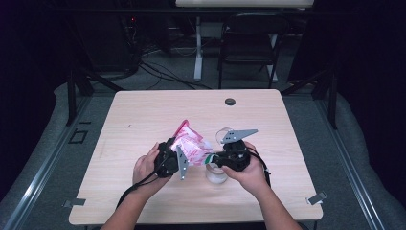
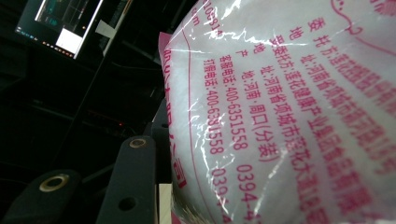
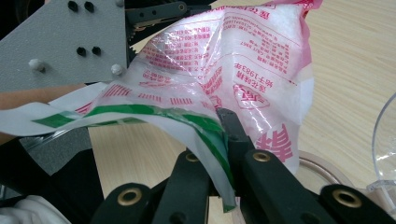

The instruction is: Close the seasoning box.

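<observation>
A clear plastic bag [image 1: 191,145] of white powder with pink print hangs above the table between both grippers. My left gripper [image 1: 176,154] is shut on the bag's body; in the left gripper view the bag [image 2: 289,116] presses against one black finger [image 2: 133,182] and hides the other. My right gripper [image 1: 214,157] is shut on the bag's green-striped edge [image 3: 187,119], which runs between its closed fingertips [image 3: 229,123]. The bulging bag [image 3: 243,60] leans away beyond them. A clear glass [image 1: 216,174] stands on the table right under the right gripper.
A second clear container [image 1: 222,133] stands just behind the right gripper; its rim [image 3: 385,140] shows in the right gripper view. The wooden table [image 1: 143,120] has a dark grommet [image 1: 230,101] at its far edge. A chair [image 1: 249,43] stands beyond.
</observation>
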`<state>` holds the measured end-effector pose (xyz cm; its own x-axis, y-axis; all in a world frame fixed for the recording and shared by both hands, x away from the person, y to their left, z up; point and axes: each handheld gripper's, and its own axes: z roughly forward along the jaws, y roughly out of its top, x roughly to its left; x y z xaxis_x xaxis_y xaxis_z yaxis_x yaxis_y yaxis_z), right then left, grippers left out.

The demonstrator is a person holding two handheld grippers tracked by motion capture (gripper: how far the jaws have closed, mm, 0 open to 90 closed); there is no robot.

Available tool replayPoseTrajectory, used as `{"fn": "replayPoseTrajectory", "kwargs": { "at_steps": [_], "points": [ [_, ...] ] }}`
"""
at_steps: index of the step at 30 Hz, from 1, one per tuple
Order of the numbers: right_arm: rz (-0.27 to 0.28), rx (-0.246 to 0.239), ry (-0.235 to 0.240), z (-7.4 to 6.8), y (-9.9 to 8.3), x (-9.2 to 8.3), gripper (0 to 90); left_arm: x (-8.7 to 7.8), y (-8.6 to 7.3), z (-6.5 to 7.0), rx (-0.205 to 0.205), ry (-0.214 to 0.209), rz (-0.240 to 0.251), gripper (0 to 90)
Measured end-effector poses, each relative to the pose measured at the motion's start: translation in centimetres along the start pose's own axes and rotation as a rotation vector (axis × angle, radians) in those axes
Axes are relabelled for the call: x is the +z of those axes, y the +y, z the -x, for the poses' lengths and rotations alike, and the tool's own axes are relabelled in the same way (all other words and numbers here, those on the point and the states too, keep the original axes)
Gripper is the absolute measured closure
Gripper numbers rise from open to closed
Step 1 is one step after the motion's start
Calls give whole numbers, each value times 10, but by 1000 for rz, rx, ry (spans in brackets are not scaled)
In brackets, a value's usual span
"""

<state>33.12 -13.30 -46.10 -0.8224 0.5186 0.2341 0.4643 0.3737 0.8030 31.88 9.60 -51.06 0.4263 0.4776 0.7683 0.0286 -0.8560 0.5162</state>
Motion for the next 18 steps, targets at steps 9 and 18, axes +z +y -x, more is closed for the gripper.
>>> {"fn": "replayPoseTrajectory", "kwargs": {
  "at_steps": [9, 18],
  "points": [
    [2, -1, -11, 2, -1, -1, 900, -4, 4, -3, 54, 12, -14, 602],
    [9, -2, -20, 3, -1, -1, 900, -5, 5, -4, 72, 19, -17, 607]
  ]
}}
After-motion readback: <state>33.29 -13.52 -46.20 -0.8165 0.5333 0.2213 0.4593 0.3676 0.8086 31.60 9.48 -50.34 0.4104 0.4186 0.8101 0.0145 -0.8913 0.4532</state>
